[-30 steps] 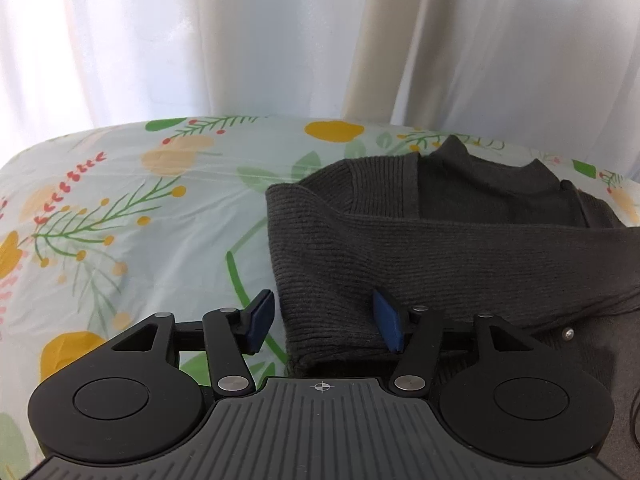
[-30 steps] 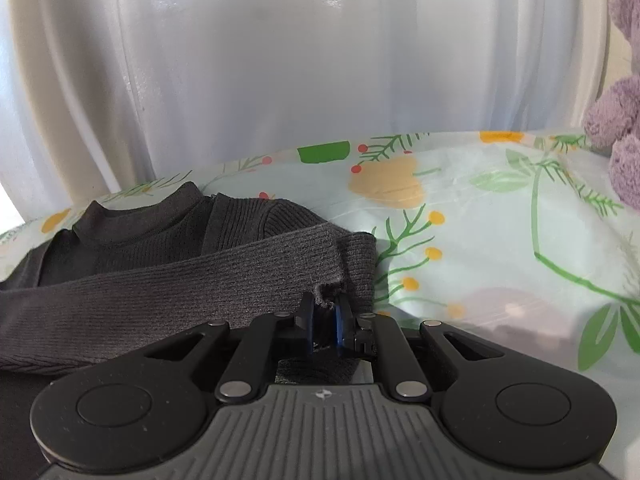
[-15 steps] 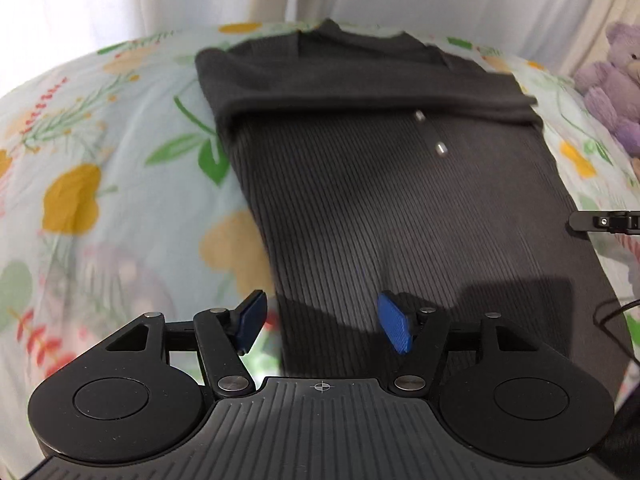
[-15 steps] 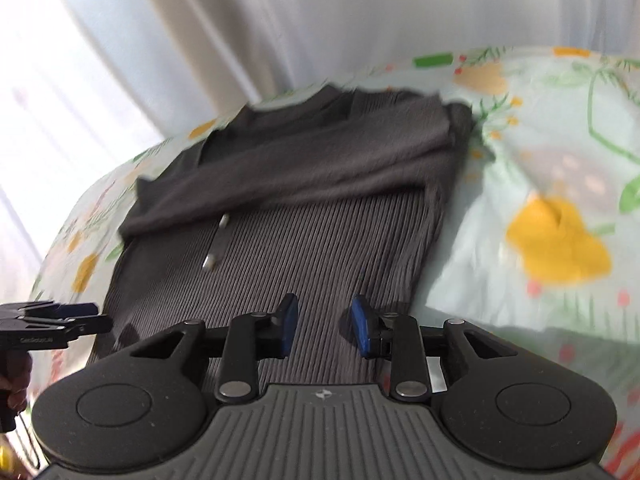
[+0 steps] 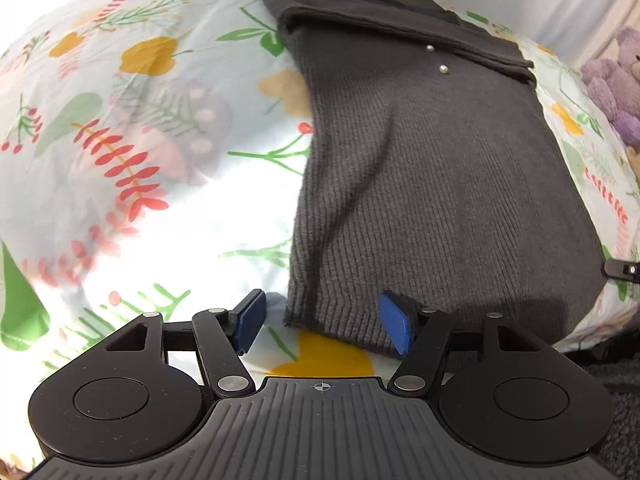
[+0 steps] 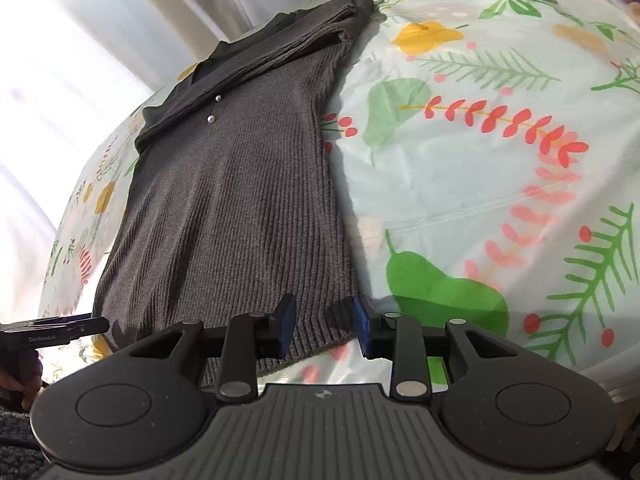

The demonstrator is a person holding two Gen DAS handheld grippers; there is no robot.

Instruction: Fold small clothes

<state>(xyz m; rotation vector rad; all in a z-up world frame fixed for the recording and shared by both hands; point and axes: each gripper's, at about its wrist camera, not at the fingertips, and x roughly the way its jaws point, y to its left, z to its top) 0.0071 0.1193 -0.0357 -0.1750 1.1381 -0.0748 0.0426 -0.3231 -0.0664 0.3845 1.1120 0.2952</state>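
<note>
A dark grey ribbed sweater (image 5: pixel 440 160) (image 6: pixel 240 208) lies flat on the floral bed sheet (image 5: pixel 140 160). Both sleeves are folded across its chest near the collar, and two small silver buttons show below them. My left gripper (image 5: pixel 322 320) is open over the hem's left corner, which lies between the blue pads without being pressed. My right gripper (image 6: pixel 324 326) is open over the hem's right corner, its pads apart from the knit. The left gripper (image 6: pixel 52 330) also shows at the left edge of the right wrist view, held by a hand (image 6: pixel 20 380).
A purple plush toy (image 5: pixel 612 84) sits at the bed's right side. White curtains (image 6: pixel 120 0) hang behind the bed. The near edge of the bed runs just under both grippers, with a dark rug (image 5: pixel 616 400) below.
Both grippers pulled back from the folded sleeves at the collar end to the hem. The right gripper let go of the sleeve cuff and opened. The left stayed open.
</note>
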